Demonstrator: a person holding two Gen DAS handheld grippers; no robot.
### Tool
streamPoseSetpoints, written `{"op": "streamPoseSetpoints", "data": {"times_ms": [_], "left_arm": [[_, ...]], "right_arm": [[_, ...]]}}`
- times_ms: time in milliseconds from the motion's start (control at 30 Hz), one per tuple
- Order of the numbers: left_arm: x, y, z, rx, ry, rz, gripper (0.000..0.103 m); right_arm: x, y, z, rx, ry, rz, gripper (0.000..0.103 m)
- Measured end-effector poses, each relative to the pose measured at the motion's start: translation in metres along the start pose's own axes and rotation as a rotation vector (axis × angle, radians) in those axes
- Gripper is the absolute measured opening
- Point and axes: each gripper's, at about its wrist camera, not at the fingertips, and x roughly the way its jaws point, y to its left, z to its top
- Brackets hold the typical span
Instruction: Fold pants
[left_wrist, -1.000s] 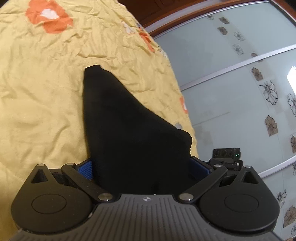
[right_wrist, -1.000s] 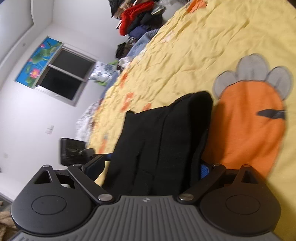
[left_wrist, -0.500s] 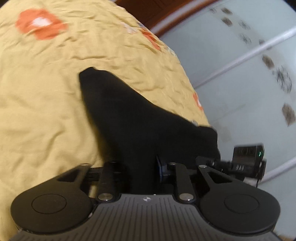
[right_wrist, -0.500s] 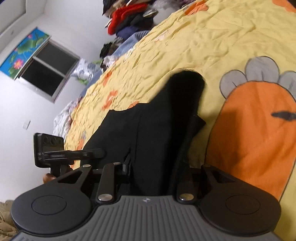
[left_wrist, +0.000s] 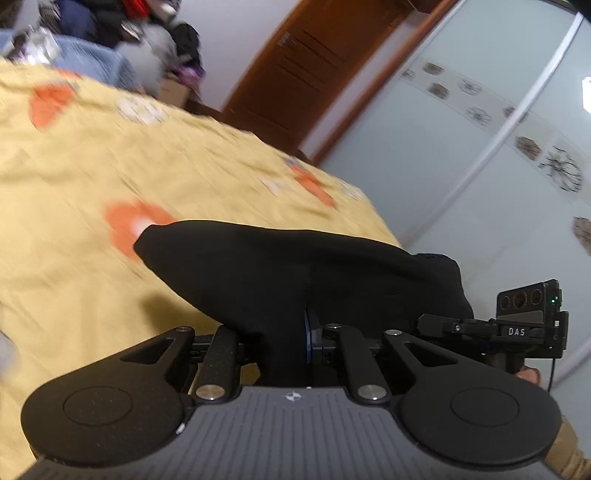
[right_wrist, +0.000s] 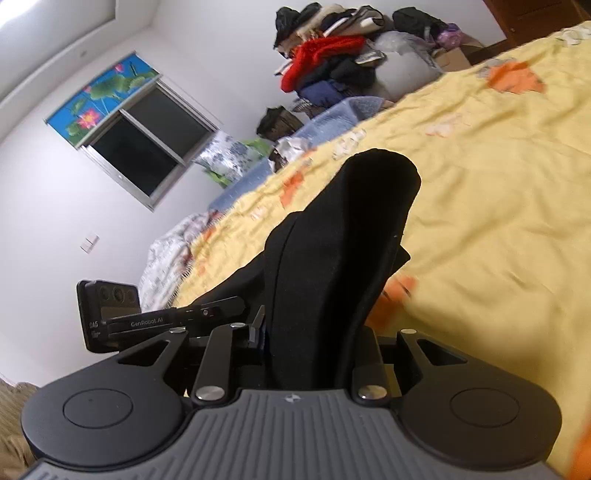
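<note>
we have the black pants (left_wrist: 303, 266) pinched in our left gripper (left_wrist: 280, 332), jaws closing tight on the bunched cloth, which bulges over the yellow bedspread (left_wrist: 74, 184) and tapers toward 10 o'clock. our right gripper (right_wrist: 314, 339) is closing on a thicker fold of the same pants (right_wrist: 343, 240), which rises toward 1 o'clock above the bedspread (right_wrist: 498, 184), the left gripper (right_wrist: 110, 314) showing at 9 o'clock.
</note>
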Motion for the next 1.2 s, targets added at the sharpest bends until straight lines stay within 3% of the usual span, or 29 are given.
{"op": "streamPoseSetpoints", "data": {"times_ms": [67,167,233,300,367,433,567,600,700,767,800,900,967,1033,1100,1200], "left_arm": [[-0.004,0.012,0.012,0.007,0.000,0.040,0.016],[0.005,0.036,0.020,-0.021,0.047,0.109,0.017],[0.019,0.056,0.018,-0.053,0.103,0.171,0.018],[0.031,0.069,0.013,-0.064,0.144,0.222,0.029],[0.030,0.074,0.013,-0.076,0.138,0.246,0.045],[0.018,0.075,0.014,-0.094,0.110,0.281,0.049],[-0.005,0.055,0.015,-0.028,0.058,0.395,0.053],[-0.010,0.047,0.013,-0.018,0.056,0.404,0.056],[-0.020,0.023,-0.001,-0.011,0.048,0.354,0.076],[-0.018,0.010,-0.013,0.002,0.053,0.325,0.095],[-0.014,0.006,-0.018,0.010,0.063,0.337,0.097],[0.010,0.015,-0.027,0.007,0.151,0.390,0.093],[0.014,0.024,-0.028,-0.060,0.196,0.442,0.082],[-0.003,0.021,-0.031,-0.082,0.152,0.431,0.084],[-0.021,0.005,-0.037,-0.041,0.107,0.445,0.092],[-0.038,-0.019,-0.059,0.029,0.079,0.490,0.096]], "right_arm": [[0.022,-0.007,0.009,0.030,0.002,0.015,0.024],[0.061,-0.018,0.015,0.083,0.031,-0.039,0.026],[0.088,-0.024,0.015,0.115,0.073,-0.138,0.030],[0.103,-0.025,0.013,0.073,0.110,-0.264,0.043],[0.097,-0.016,0.011,0.007,0.096,-0.300,0.046],[0.078,-0.005,0.011,-0.048,0.068,-0.354,0.048],[0.040,0.039,0.002,-0.237,-0.092,-0.612,0.051],[0.038,0.050,-0.003,-0.288,-0.100,-0.599,0.051],[0.050,0.072,-0.021,-0.353,-0.037,-0.421,0.052],[0.071,0.077,-0.034,-0.377,0.044,-0.407,0.051],[0.083,0.074,-0.038,-0.378,0.083,-0.439,0.051],[0.090,0.062,-0.044,-0.365,0.071,-0.498,0.051],[0.081,0.073,-0.044,-0.319,0.041,-0.516,0.052],[0.077,0.096,-0.053,-0.349,-0.001,-0.538,0.054],[0.067,0.116,-0.066,-0.374,-0.020,-0.540,0.077],[0.063,0.136,-0.092,-0.387,-0.049,-0.546,0.083]]}}
